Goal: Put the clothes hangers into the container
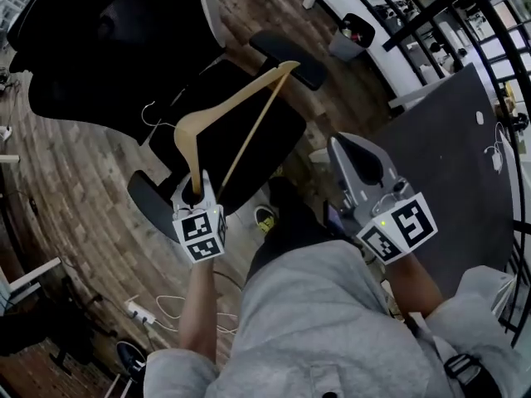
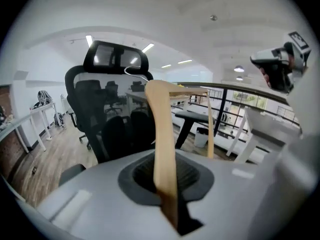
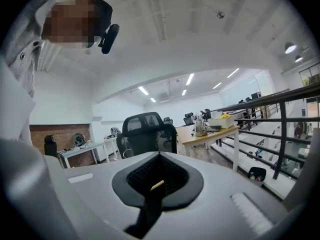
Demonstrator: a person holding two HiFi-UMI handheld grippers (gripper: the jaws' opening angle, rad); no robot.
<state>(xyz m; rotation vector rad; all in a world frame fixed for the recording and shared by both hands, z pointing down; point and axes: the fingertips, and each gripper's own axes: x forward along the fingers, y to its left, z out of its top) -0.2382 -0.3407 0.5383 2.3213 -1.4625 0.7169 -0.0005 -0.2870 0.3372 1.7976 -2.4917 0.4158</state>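
**Left gripper (image 1: pixel 197 191) clamped on one end of the hanger, container nowhere in sight**

Our left gripper had its jaws closed on the wooden clothes hanger (image 1: pixel 236 96), pinching the tip of one shoulder arm. The rest of the frame stood up and away from the jaws. The hanger hung in the air above the seat of the black office chair (image 1: pixel 278 143) and touched nothing else that we could see. Its wire hook (image 1: pixel 149 121) pointed off toward the chair's backrest.

We judged the hanger light and stiff, so it would neither bend nor crush under the pads. The wood looked smooth, though, and we expected it might slip. Held at its far end, it could also swing or twist about the pinch. A hold nearer the neck below the hook, or at the middle of the lower bar, seemed likely to balance it better. We thought the hook the part most likely to snag on a rim.

Our right gripper (image 1: pixel 344 152) was held near, to the right, with its jaws together. We saw only a tiny pale fleck at their seam and could not identify it. None of the views showed a container.
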